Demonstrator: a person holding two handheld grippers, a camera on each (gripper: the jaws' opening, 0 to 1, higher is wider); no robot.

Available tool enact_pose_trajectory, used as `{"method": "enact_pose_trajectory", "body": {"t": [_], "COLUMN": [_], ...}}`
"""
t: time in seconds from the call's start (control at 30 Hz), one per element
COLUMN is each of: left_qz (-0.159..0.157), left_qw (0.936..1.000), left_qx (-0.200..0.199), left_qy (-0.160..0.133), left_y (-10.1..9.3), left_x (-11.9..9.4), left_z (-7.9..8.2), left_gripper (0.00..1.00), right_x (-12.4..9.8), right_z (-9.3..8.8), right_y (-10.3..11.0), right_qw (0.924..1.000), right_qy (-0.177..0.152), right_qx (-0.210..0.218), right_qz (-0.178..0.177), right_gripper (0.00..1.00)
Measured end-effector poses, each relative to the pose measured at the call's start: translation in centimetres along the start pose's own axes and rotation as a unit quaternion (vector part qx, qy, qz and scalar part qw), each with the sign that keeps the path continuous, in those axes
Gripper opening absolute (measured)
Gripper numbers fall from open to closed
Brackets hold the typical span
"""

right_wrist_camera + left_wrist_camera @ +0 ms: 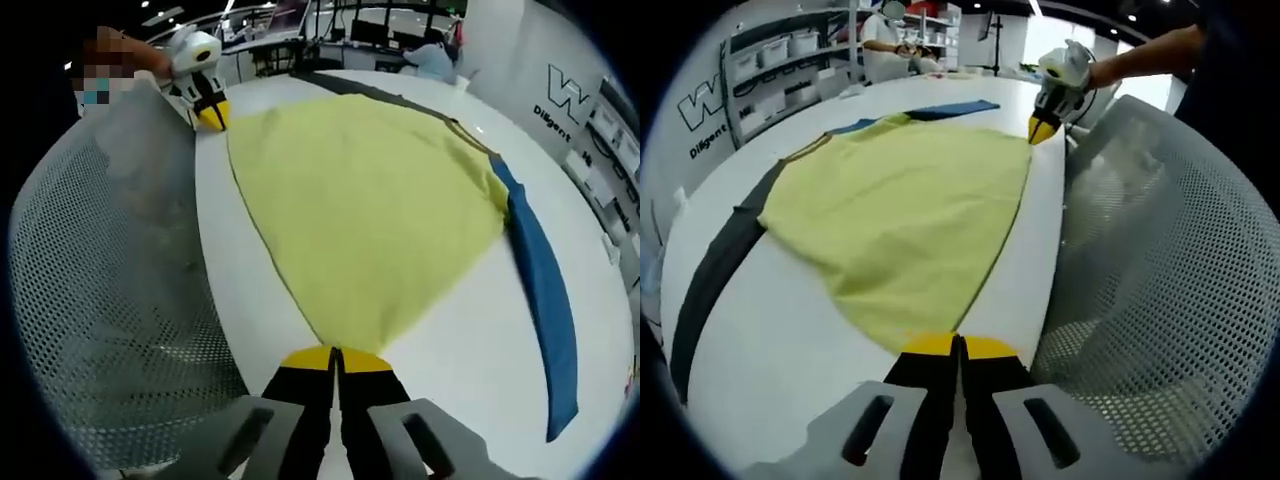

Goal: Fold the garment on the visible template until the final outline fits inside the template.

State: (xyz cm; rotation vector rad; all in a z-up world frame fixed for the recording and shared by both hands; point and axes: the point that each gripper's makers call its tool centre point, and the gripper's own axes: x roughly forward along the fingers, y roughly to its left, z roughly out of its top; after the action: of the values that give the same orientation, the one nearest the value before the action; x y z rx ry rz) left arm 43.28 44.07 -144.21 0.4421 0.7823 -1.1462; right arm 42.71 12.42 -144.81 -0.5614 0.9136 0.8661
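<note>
Spread flat across a white table (790, 330), a yellow garment (905, 215), its near corner pinched in the closed jaws of the left gripper (959, 348) at lower centre of the left gripper view. Opposite corner clamped likewise by the right gripper (335, 355) at bottom of the right gripper view. Dark template (710, 270) edging the cloth at left, blue strip (545, 290) at right. Bare tabletop along the hem; mesh chair back (1160, 270) crowding the table's edge.
</note>
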Motion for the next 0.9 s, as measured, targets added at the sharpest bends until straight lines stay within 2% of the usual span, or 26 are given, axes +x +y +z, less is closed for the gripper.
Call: {"method": "enact_pose_trajectory", "body": {"t": [0.13, 0.23, 0.27, 0.37, 0.4, 0.43, 0.5, 0.53, 0.57, 0.6, 0.67, 0.73, 0.8, 0.9], "left_qz": [-0.001, 0.010, 0.026, 0.054, 0.058, 0.058, 0.057, 0.056, 0.038, 0.049, 0.045, 0.038, 0.040, 0.054], "left_qw": [1.0000, 0.9997, 0.9984, 0.9932, 0.9927, 0.9933, 0.9948, 0.9949, 0.9958, 0.9965, 0.9978, 0.9985, 0.9978, 0.9979], "left_qx": [-0.001, 0.020, 0.050, 0.094, 0.096, 0.092, 0.084, 0.084, 0.083, 0.066, 0.049, 0.039, 0.052, 0.036], "left_qy": [0.004, 0.013, -0.003, -0.042, -0.044, -0.037, -0.006, 0.003, -0.011, -0.012, -0.009, -0.009, -0.014, -0.007], "left_y": [-0.2, 0.1, 0.7, 1.6, 1.8, 1.9, 2.2, 2.4, 1.8, 2.5, 2.4, 2.0, 2.0, 2.6], "left_x": [0.1, 0.1, 0.0, -0.4, -0.4, -0.3, 0.1, 0.4, 0.5, 0.2, 0.4, 0.4, 0.5, 0.3], "left_z": [-0.1, -0.1, 0.6, 2.4, 2.5, 2.2, 0.9, 0.5, 0.7, 0.6, 0.6, 0.6, 0.7, 0.4], "left_gripper": [0.00, 0.00, 0.00, 0.07, 0.12, 0.16, 0.24, 0.25, 0.25, 0.23, 0.22, 0.17, 0.15, 0.03], "right_x": [0.0, 0.0, 0.0, -0.1, -0.2, -0.1, -0.1, -0.1, -0.2, -0.2, -0.4, -0.6, -0.4, 0.0], "right_z": [0.0, -0.1, -0.1, -0.7, -0.5, -0.5, -0.5, -0.5, -0.6, -0.5, 0.1, 0.4, 0.5, 0.3], "right_y": [0.4, 0.4, 0.5, 1.6, 1.6, 1.6, 1.5, 1.5, 1.5, 1.3, 0.9, 0.7, 0.6, 0.6], "right_qw": [0.9998, 0.9998, 0.9998, 0.9990, 0.9994, 0.9997, 0.9996, 0.9996, 0.9996, 0.9997, 0.9998, 0.9999, 0.9997, 0.9995], "right_qy": [0.002, 0.002, 0.005, 0.030, 0.025, 0.021, 0.022, 0.021, 0.022, 0.020, 0.005, -0.003, -0.006, 0.000], "right_qx": [0.018, 0.018, 0.020, 0.023, -0.007, 0.003, 0.006, 0.007, 0.007, 0.000, -0.017, -0.010, -0.018, -0.029], "right_qz": [0.006, 0.006, 0.007, 0.023, 0.022, 0.016, 0.018, 0.018, 0.016, 0.010, -0.004, -0.009, -0.012, -0.014], "right_gripper": [0.00, 0.00, 0.00, 0.00, 0.00, 0.00, 0.00, 0.00, 0.00, 0.00, 0.00, 0.00, 0.00, 0.00]}}
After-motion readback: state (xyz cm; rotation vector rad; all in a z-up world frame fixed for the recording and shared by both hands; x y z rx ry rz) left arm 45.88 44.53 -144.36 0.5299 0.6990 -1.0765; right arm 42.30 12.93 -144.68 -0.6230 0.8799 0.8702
